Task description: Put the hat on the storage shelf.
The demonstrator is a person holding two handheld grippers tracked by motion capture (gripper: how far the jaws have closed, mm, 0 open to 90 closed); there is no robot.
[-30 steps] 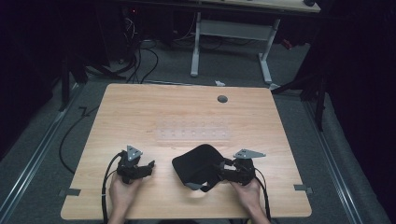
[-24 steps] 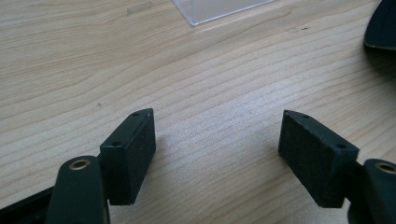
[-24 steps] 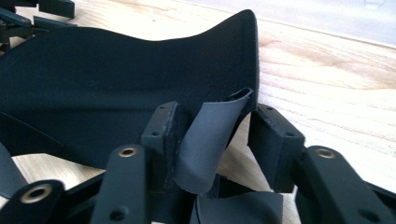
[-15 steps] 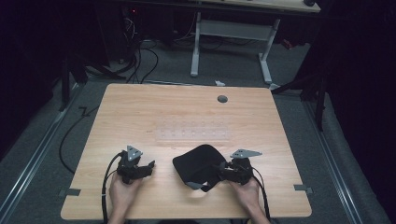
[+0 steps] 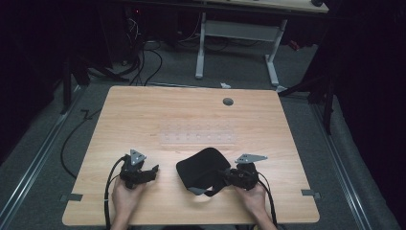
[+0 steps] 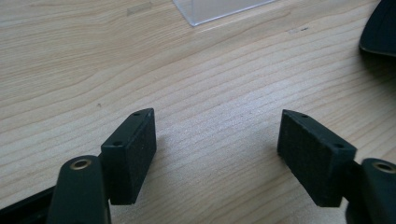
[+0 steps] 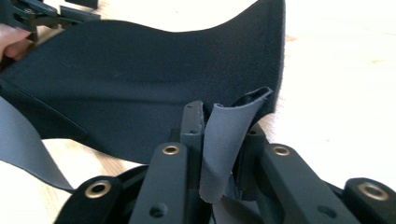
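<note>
Now, left to right across the near edge of the table (image 5: 143, 110)
Left gripper (image 5: 143, 173): near left, in the person's left hand (image 5: 125, 196); jaws wide apart over bare wood, nothing between them
Clear plate (image 5: 197, 136): flat at mid table, beyond both grippers
Black fabric piece (image 5: 198, 170): near centre, between the two grippers; its grey strap (image 5: 207, 192) trails toward the near edge
Right gripper (image 5: 229, 176): near right, in the right hand (image 5: 251, 199); jaws have just been closing and now pinch a folded grey flap (image 7: 224, 140) at the fabric's right edge
</note>
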